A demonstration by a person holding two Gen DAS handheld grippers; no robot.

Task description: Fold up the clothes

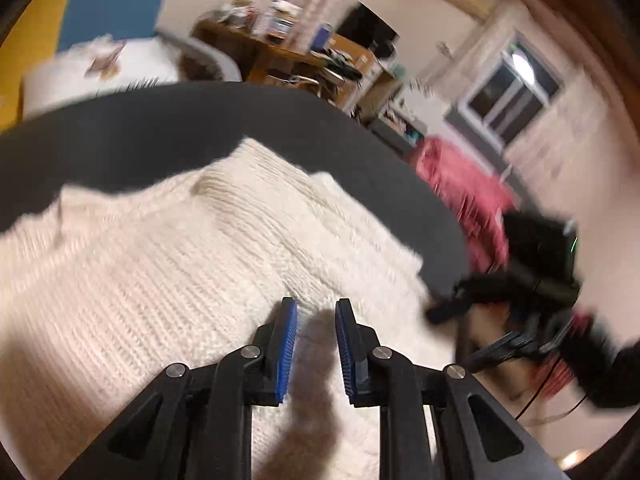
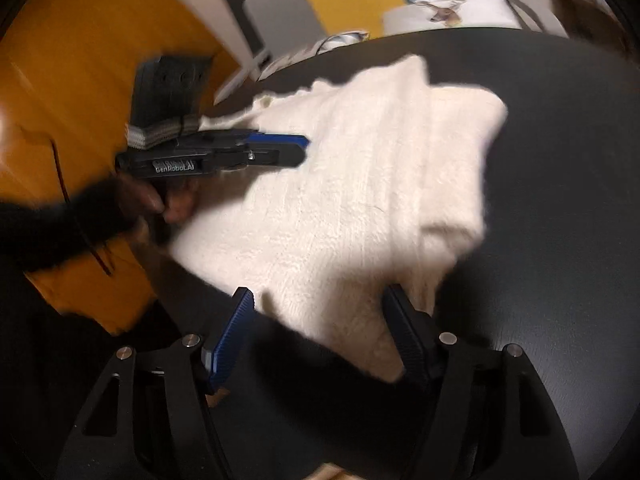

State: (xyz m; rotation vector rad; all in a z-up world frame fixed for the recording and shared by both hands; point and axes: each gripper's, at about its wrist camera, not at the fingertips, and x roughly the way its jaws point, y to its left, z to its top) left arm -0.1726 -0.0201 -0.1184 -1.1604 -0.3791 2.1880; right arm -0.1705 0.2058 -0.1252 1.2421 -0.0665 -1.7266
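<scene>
Cream sweater lengthwise toward far table edge

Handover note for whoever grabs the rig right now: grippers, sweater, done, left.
Left gripper: jaws slightly apart, nothing between the pads, hovering over the cream knit sweater.
Right gripper: jaws wide, at the sweater's near edge, pads not pressing on it.
Sweater: lying on the dark round table, partly folded, with layers overlapping at the far side; frames are blurred, so exact fold lines are unclear.
Done: at least one fold appears to be in.
Left: probably regrip an edge, finish the folds and flatten. Neither gripper holds cloth now.
</scene>
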